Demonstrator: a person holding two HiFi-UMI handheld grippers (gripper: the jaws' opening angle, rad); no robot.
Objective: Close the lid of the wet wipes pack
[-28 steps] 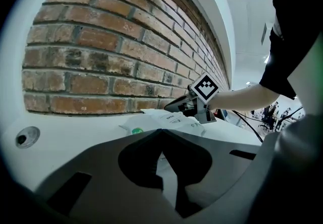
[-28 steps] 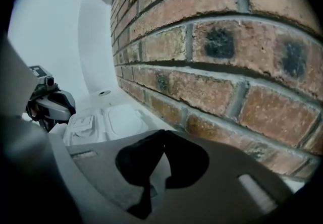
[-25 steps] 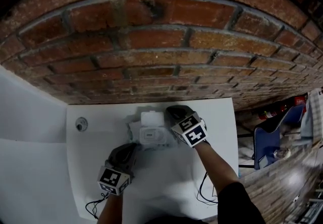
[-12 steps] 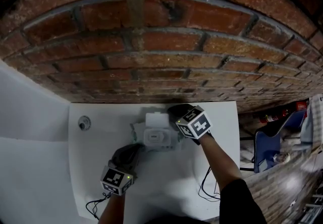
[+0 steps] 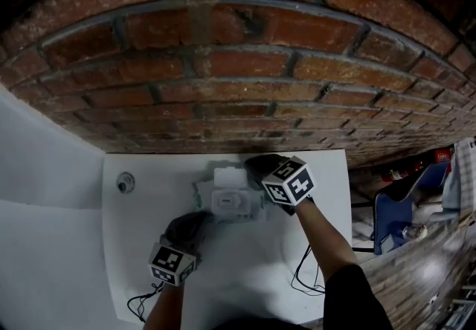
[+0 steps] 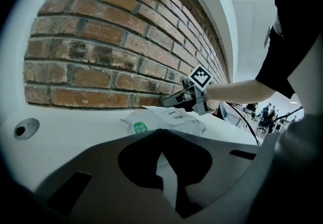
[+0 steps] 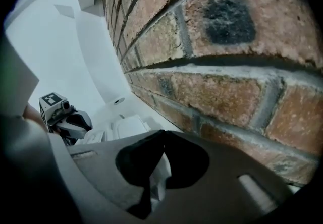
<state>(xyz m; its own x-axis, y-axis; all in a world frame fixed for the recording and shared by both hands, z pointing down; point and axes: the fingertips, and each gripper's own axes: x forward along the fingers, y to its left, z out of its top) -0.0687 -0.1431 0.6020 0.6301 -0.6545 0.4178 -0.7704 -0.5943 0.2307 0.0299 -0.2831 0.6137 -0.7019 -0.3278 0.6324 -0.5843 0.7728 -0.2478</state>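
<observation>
Left tongs (image 5: 201, 220) and right tongs (image 5: 253, 166), both pressed together, flank one open-lidded wet wipes pack (image 5: 227, 202).

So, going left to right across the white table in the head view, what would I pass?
Round hole → left gripper → wet wipes pack → right gripper → blue chair, off to the side.

The wet wipes pack (image 5: 227, 201) is partly hidden under the right gripper (image 5: 255, 163). Its green sticker (image 6: 140, 127) is unreadably small
</observation>
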